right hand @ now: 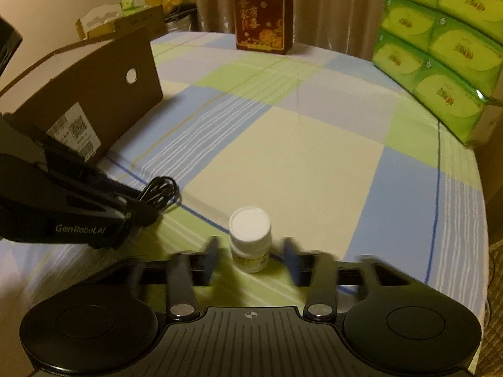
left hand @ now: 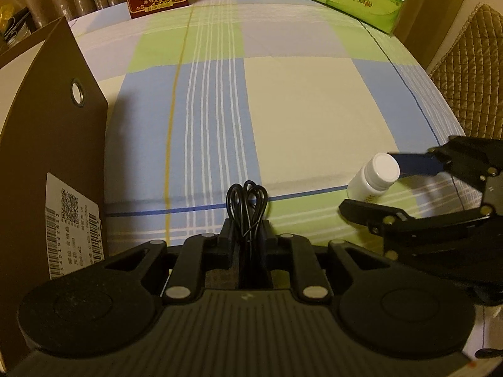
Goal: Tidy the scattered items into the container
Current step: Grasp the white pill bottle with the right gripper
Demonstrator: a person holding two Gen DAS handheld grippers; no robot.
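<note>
My left gripper (left hand: 248,229) is shut on a coiled black cable (left hand: 248,201) and holds it above the checked tablecloth; it also shows in the right wrist view (right hand: 158,190). A brown cardboard box (left hand: 50,132) stands just to its left, also in the right wrist view (right hand: 91,97). A white pill bottle (right hand: 250,238) stands upright on the cloth. My right gripper (right hand: 251,254) is open, one finger on each side of the bottle, blurred and apart from it. In the left wrist view the bottle (left hand: 374,176) sits between the right gripper's fingers (left hand: 411,163).
A red gift box (right hand: 262,15) stands at the table's far edge. A stack of green tissue packs (right hand: 440,50) fills the far right. A quilted chair back (left hand: 471,72) stands beyond the table's right edge. Curtains hang behind.
</note>
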